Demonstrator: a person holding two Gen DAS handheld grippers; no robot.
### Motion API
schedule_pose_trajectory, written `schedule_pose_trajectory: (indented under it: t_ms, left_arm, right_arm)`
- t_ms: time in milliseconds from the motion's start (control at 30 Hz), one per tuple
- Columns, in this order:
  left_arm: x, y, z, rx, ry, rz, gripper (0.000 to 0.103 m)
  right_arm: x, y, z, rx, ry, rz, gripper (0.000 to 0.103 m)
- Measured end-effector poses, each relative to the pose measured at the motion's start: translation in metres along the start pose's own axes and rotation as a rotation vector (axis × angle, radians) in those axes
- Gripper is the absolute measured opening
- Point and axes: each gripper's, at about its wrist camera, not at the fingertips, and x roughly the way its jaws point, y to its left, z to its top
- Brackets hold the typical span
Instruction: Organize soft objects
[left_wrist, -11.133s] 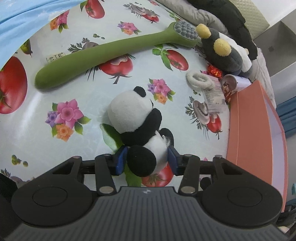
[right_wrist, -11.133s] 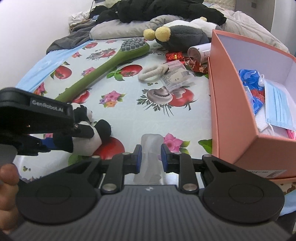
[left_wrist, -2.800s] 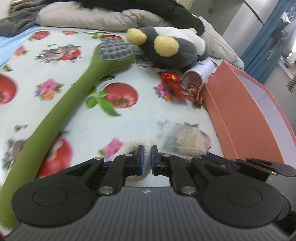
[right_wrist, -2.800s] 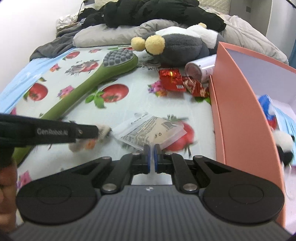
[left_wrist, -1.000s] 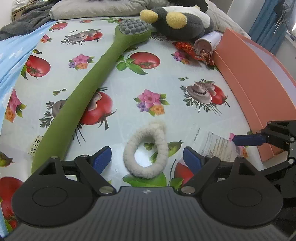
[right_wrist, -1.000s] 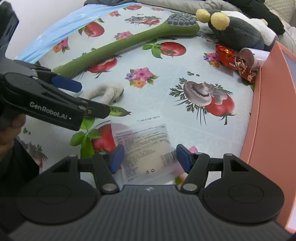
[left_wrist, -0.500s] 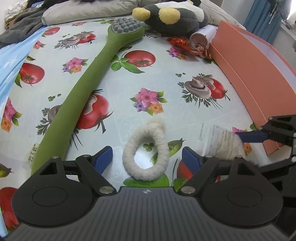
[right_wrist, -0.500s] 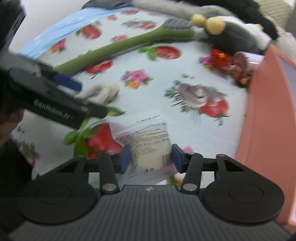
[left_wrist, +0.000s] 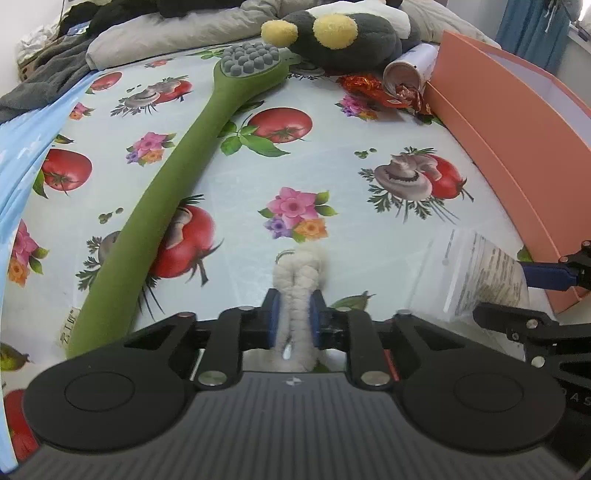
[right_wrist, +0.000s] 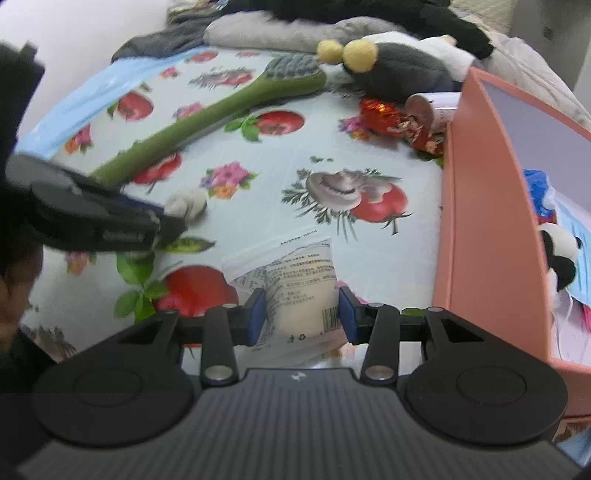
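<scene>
The white fluffy loop (left_wrist: 297, 275) is being squeezed flat between the blue pads of the left gripper (left_wrist: 293, 321), whose jaws are closing on it; both sides of the loop are being pressed together into one narrow bundle. The loop is lying on the printed tablecloth (left_wrist: 332, 155), well to the left of the orange box (left_wrist: 517, 122), and its far end is reaching out just in front of the fingers. The clear packet (right_wrist: 299, 291) with printed text and a pale soft content is being clamped at its two edges by the right gripper (right_wrist: 301, 314), whose jaws are also closing, with the packet between them. This packet is being held just beside the left wall of the orange box (right_wrist: 480, 206), near its front corner. In the right wrist view the left gripper (right_wrist: 173, 218) is being seen from the side, blurred, with the white loop (right_wrist: 186, 203) at its tip, farther from the box than the packet. Inside the box, a small panda toy (right_wrist: 559, 251) is being kept against the left wall, next to blue and white soft things. The long green plush brush (left_wrist: 177, 177) is lying diagonally on the cloth, far to the left of the box. A dark plush toy with yellow balls (left_wrist: 343, 33) is resting beyond the far corner of the box.
</scene>
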Motion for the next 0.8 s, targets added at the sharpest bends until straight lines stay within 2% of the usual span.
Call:
schedule_pose_trajectory:
  t_ms: [367, 800]
  left_arm:
    - [-0.049, -0.014, -0.001, -0.109, -0.063, -0.021, 0.014]
    - [-0.150, -0.036, -0.003, -0.160, -0.212, -0.081, 0.014]
  right_arm:
    - [-0.048, -0.007, 0.004, 0.076, -0.094, -0.017, 0.045]
    - [-0.133, -0.009, 0.005, 0.163, -0.254, -0.057, 0.045]
